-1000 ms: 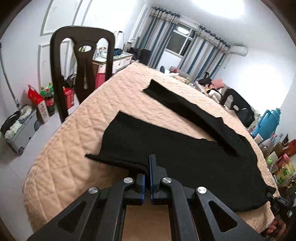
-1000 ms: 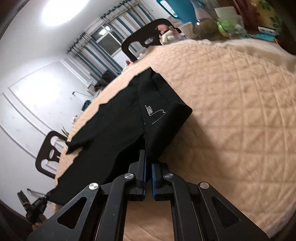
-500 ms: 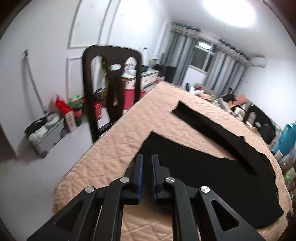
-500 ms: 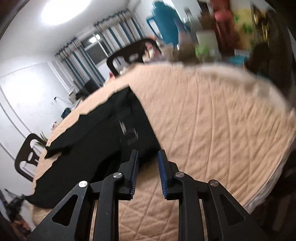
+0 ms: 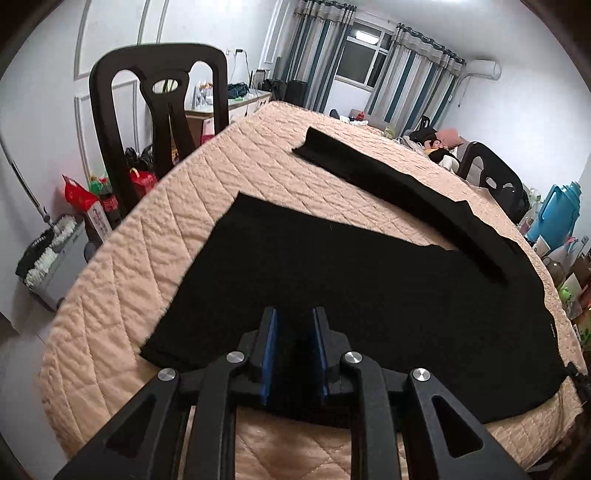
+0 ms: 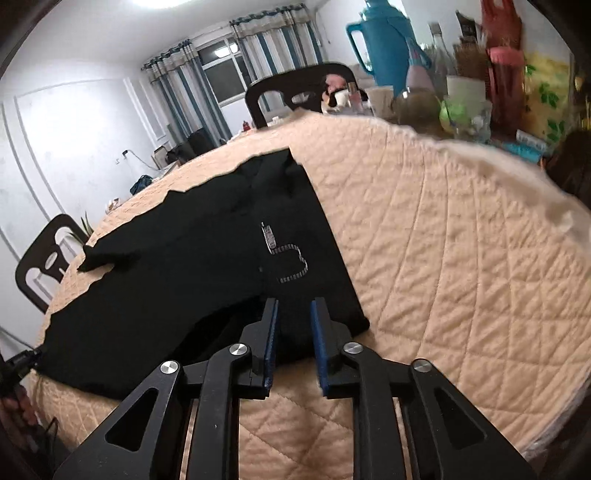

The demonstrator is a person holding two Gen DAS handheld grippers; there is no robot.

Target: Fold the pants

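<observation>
Black pants point(image 5: 369, 288) on quilted cover point(image 5: 147, 236)

Walls: white, panelled | Window point(image 5: 364, 66): far end, striped grey-blue curtains point(image 5: 310, 55) hanging each side | Air conditioner point(image 5: 480, 70): high on the right wall | Dark chair point(image 5: 159, 122): tucked at the table's edge — a second chair point(image 5: 491, 181) across | Ceiling light point(image 6: 159, 3): bright overhead | Table cover point(image 5: 155, 236): peach, quilted
</observation>
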